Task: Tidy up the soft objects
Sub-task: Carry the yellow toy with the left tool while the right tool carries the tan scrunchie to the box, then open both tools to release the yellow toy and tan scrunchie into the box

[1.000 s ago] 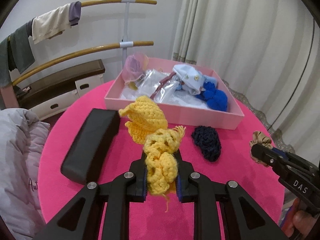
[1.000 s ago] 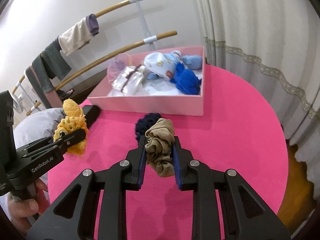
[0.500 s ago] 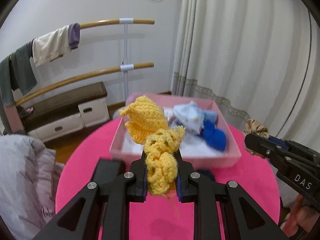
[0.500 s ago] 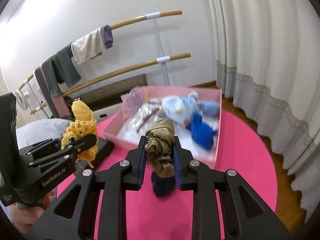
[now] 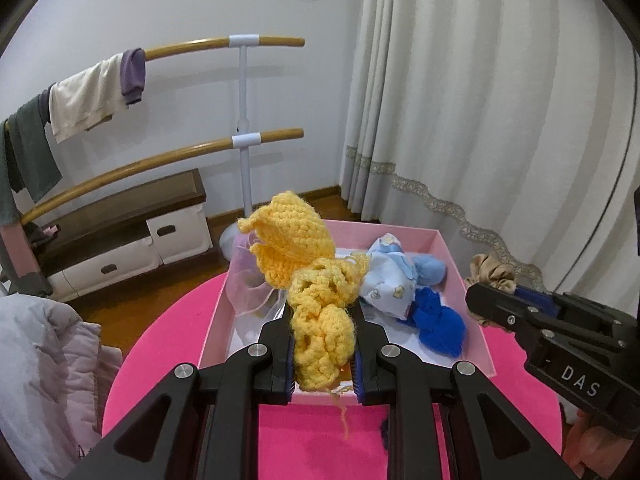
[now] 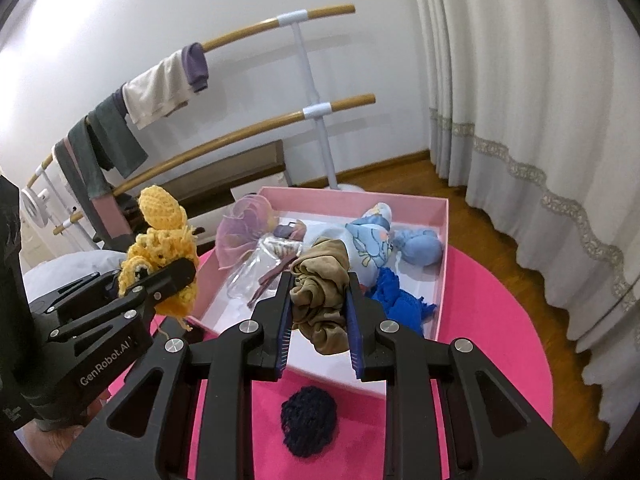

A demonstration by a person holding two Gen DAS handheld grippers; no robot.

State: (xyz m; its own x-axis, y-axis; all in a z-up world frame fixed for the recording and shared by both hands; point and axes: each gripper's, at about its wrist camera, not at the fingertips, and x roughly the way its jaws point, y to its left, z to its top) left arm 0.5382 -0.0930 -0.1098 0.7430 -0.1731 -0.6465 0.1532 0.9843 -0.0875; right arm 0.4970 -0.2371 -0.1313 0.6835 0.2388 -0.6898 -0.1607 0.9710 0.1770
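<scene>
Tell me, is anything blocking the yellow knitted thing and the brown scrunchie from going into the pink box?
Nothing visible does. The yellow knitted piece in the left gripper and the brown scrunchie in the right gripper hang by the near wall of the open-topped pink box, with bare white floor below.

Yellow crochet piece [image 5: 320, 320]: chunky yarn, rough and fuzzy. Tan scrunchie [image 6: 322, 300]: smooth soft cloth with a faint sheen. Navy knit [image 6: 309, 420]: coarse matt yarn. Pink box [image 6: 440, 280]: matt card, smooth. Table [image 6: 500, 320]: pink felt-like cloth, matt. Bag [image 6: 260, 268] in the box: glossy clear plastic. Left gripper [image 5: 322, 360] and right gripper [image 6: 320, 328]: matt black plastic with shiny metal screws
</scene>
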